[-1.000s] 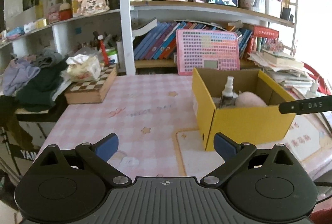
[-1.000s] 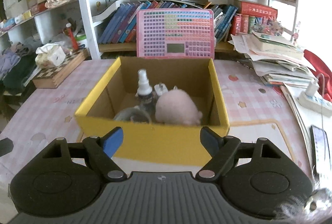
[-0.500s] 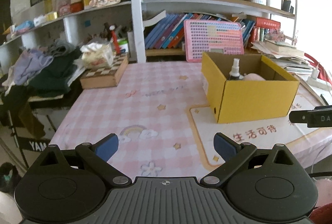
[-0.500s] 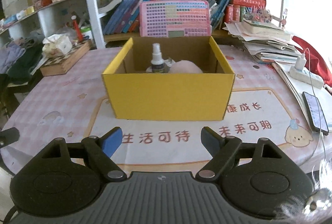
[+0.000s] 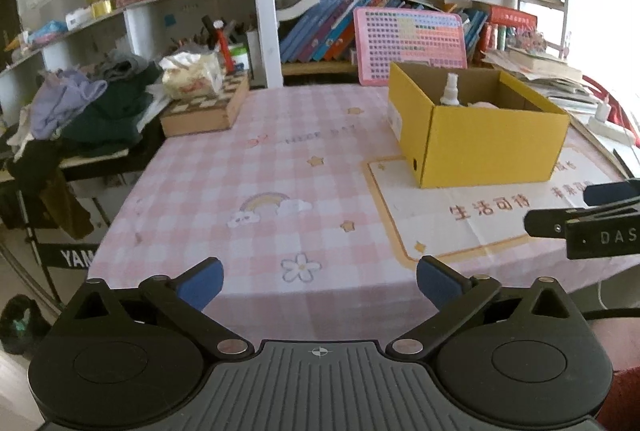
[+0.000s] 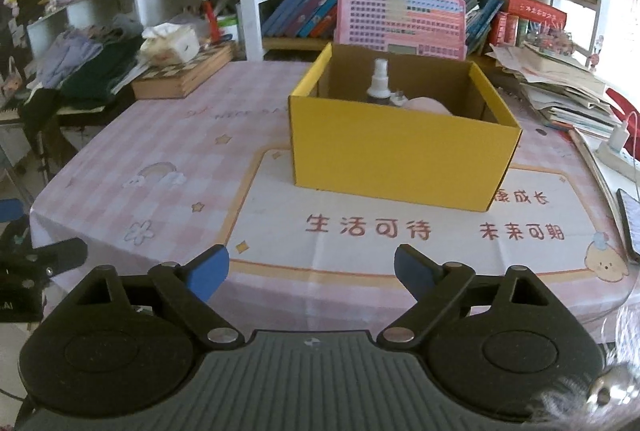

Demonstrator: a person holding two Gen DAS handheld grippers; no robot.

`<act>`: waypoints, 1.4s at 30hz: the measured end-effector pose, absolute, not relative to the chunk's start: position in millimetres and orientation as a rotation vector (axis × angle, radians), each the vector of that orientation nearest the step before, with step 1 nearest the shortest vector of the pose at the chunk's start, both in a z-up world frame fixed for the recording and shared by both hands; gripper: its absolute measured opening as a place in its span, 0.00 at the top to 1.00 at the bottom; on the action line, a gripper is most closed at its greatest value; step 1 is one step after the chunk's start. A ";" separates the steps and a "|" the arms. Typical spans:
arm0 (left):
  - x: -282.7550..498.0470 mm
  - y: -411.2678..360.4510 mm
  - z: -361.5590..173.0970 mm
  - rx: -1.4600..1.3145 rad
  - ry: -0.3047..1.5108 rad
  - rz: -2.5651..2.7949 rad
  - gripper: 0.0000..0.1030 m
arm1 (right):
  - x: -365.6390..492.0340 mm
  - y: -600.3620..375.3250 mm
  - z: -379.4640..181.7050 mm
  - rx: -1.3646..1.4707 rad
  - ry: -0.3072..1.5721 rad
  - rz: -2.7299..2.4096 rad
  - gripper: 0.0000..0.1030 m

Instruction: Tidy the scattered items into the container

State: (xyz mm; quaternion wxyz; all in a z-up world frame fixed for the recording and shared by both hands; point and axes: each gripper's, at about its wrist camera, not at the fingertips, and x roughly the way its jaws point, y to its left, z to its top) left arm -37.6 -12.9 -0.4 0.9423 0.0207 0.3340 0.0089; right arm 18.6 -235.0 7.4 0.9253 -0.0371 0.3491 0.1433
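Pink checked tablecloth (image 5: 256,167) runs back to crowded bookshelves (image 6: 304,15). My yellow box (image 6: 400,155) sits mid-table, spray bottle (image 6: 379,81) inside. Left gripper (image 5: 318,283) gapes empty; right gripper (image 6: 311,269) has just widened, empty.

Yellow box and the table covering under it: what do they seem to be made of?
The yellow box looks like matte corrugated cardboard: brown inner walls, folded corner edges. The table covering looks like a thin printed sheet, plastic or coated cloth, with a slight sheen and fold creases; which one cannot be told.
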 end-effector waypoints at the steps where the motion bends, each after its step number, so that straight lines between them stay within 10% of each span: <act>1: -38.3 -12.7 -0.9 0.037 0.686 0.011 0.00 | 17.9 -234.0 7.3 -0.076 0.718 0.295 0.12; 42: -31.7 -27.0 -6.0 0.062 0.704 -0.066 0.00 | 21.0 -235.3 5.8 -0.092 0.744 0.282 0.04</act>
